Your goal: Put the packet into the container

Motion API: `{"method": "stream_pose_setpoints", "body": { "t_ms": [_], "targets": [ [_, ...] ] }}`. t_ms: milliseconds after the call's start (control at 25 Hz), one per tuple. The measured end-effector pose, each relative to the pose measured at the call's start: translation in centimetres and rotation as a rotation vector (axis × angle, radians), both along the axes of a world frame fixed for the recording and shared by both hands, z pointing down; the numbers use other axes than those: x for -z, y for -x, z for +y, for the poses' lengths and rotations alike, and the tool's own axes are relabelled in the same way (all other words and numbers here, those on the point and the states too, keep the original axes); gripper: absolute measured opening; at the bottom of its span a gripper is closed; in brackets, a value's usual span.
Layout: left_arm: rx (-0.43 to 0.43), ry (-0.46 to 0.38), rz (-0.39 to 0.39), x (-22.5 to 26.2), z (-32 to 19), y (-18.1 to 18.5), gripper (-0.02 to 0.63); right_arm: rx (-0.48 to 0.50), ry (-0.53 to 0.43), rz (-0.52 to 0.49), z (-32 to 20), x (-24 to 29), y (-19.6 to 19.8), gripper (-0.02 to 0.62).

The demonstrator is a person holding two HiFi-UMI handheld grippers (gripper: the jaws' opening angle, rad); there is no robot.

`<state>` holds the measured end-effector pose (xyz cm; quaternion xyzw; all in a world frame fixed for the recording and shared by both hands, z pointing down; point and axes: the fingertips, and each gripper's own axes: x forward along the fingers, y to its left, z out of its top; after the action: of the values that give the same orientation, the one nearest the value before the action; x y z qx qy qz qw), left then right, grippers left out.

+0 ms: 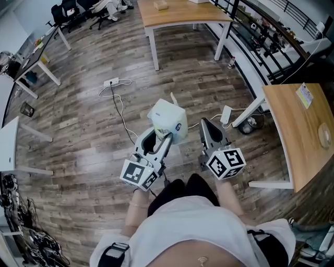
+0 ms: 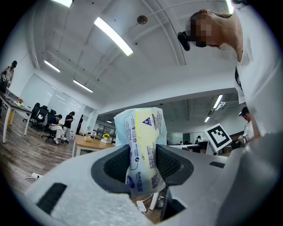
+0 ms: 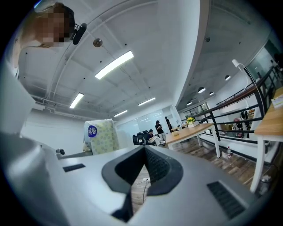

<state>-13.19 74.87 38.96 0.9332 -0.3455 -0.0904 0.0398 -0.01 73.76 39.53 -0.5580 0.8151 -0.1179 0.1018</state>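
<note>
Wood-plank floor (image 1: 78,120), white power strip (image 1: 111,82) and cable (image 1: 121,110) lying on it, wooden table (image 1: 180,14) standing beyond

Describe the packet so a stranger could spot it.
Look above the wood floor, where the person holds two grippers side by side. The packet is the soft white-and-yellow pouch with blue print, clamped in the left gripper; the right gripper is shut, empty.
</note>
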Motion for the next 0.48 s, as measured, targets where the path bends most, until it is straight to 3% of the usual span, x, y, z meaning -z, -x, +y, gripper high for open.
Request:
{"method": "stream_pose_setpoints", "body": {
  "t_ms": [480],
  "targets": [
    [0.017,0.018,0.004,-0.4,-3.3,0.7,0.176,-0.005,0.013,-0.002,-3.2,-0.6,0.0,0.011]
  ]
}}
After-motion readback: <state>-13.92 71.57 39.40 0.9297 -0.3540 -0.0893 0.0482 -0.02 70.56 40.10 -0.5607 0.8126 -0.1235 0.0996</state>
